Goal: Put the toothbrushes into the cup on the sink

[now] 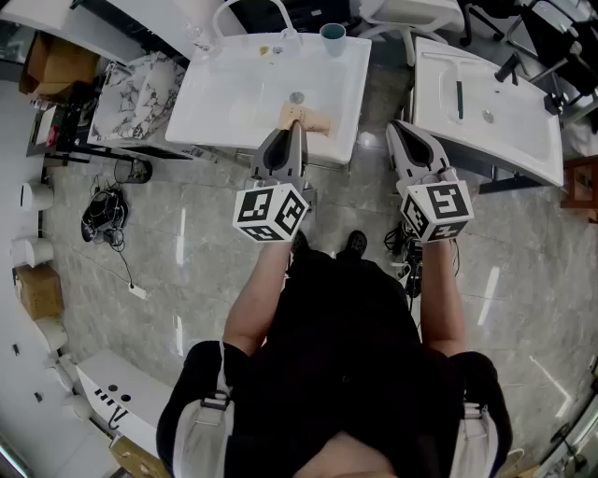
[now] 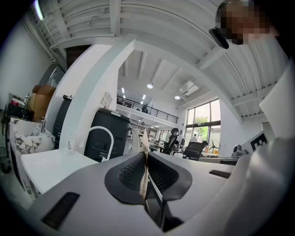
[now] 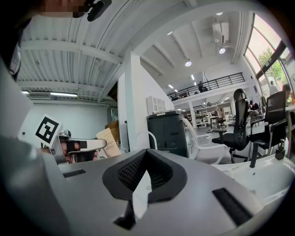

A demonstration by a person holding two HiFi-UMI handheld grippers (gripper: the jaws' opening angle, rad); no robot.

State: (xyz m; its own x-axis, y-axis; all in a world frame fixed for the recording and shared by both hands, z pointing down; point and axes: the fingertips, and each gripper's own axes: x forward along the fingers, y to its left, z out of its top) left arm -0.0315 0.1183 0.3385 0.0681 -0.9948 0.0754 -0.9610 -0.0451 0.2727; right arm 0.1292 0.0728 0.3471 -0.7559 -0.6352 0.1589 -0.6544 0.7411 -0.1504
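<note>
The left tongs (image 1: 296, 128) pinch the toothbrush box (image 1: 316, 122).

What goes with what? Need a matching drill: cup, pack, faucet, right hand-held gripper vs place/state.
1 teal cup
2 tan pack
3 faucet
4 right hand-held gripper

A shut, empty, right of the sink
B sink's back right corner
C clamped in left hand-held gripper
D white arch on sink's back rim

Pairs: 1-B, 2-C, 3-D, 4-A
</note>
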